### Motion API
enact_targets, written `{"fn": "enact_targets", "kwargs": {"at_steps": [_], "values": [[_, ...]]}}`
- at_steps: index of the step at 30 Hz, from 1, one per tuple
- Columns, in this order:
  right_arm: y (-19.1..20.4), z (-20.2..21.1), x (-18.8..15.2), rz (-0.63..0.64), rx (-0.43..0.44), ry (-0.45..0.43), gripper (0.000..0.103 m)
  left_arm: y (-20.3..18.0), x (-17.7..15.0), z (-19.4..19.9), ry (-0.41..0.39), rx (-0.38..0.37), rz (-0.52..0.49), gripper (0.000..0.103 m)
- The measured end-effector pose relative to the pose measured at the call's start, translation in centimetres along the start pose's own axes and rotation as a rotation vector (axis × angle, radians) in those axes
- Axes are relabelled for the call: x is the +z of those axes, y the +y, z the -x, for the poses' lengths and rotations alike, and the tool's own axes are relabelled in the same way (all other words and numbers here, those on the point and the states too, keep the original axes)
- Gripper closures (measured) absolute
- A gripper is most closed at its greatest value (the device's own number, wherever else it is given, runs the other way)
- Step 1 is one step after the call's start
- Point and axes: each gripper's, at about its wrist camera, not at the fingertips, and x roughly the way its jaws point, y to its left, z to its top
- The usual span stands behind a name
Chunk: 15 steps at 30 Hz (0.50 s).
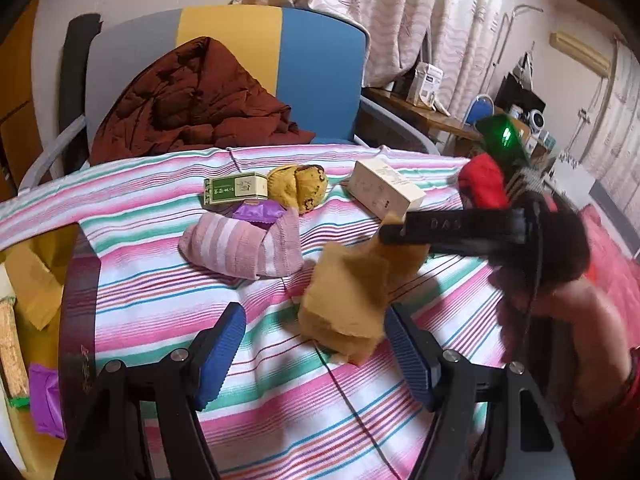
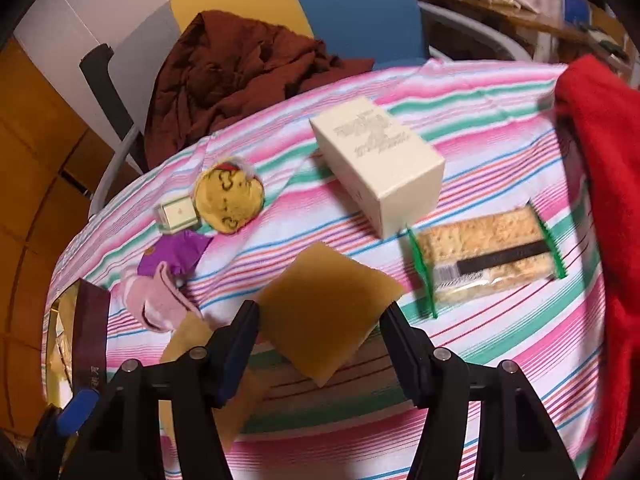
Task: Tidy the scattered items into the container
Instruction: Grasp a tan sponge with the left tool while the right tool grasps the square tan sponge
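Note:
A mustard-yellow cloth (image 1: 344, 300) hangs from my right gripper (image 1: 390, 232), which is shut on it above the striped table; in the right wrist view the cloth (image 2: 328, 312) sits between the fingers of my right gripper (image 2: 320, 344). My left gripper (image 1: 316, 356) is open and empty just below the cloth. On the table lie a pink striped sock (image 1: 244, 248), a purple packet (image 1: 260, 212), a green box (image 1: 236, 190), a yellow plush (image 1: 298, 190), a cream box (image 2: 378, 164) and a cracker pack (image 2: 488, 256). A dark-rimmed container (image 1: 78, 312) stands at the left edge.
A red cloth (image 2: 608, 208) lies at the table's right side. A chair (image 1: 320, 64) with a brown blanket (image 1: 196, 104) stands behind the table. The container holds a purple packet (image 1: 46, 404) and a cracker pack (image 1: 12, 348).

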Motion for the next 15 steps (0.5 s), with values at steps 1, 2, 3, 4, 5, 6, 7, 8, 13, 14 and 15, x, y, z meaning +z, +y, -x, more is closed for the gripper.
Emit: {"fn": "enact_targets", "kwargs": {"at_steps": [1,2,3,4,5,6,7,8,13,14,15], "values": [[-0.2,0.3,0.2,-0.003,-0.010,-0.016,0.040,-0.2,0.0,-0.4,0.008,-0.003,-0.017,0.030],[-0.5,0.7,0.3,-0.013,-0.021,-0.030,0.040,-0.4,0.0,-0.8,0.018,-0.005,-0.034,0.030],[-0.7,0.8,0.3,-0.021,-0.027,-0.036,0.040,-0.7,0.1,-1.1,0.025,0.000,-0.050,0.030],[-1.0,0.9,0.4,-0.030,-0.028,-0.039,0.040,-1.0,0.1,-1.6,0.032,0.003,-0.065,0.030],[-1.3,0.9,0.4,-0.047,-0.024,-0.036,0.040,-1.2,0.2,-1.9,0.036,-0.002,-0.074,0.030],[-1.6,0.8,0.6,-0.058,-0.021,-0.032,0.040,-1.4,0.3,-2.3,0.044,-0.007,-0.086,0.030],[-1.7,0.9,0.5,-0.066,-0.019,-0.026,0.040,-1.5,0.5,-2.8,0.051,-0.013,-0.093,0.030],[-1.9,0.7,0.6,-0.070,-0.018,-0.020,0.040,-1.6,0.6,-3.2,0.057,-0.023,-0.097,0.030],[-1.9,0.2,0.6,-0.061,-0.021,-0.005,0.040,-2.1,1.1,-5.4,0.118,-0.093,-0.129,0.030],[-1.8,0.1,0.6,-0.059,-0.019,-0.004,0.040,-2.2,1.0,-5.7,0.126,-0.085,-0.140,0.030],[-1.7,0.1,0.6,-0.056,-0.019,-0.002,0.040,-2.3,0.9,-6.1,0.131,-0.068,-0.153,0.030]]}}
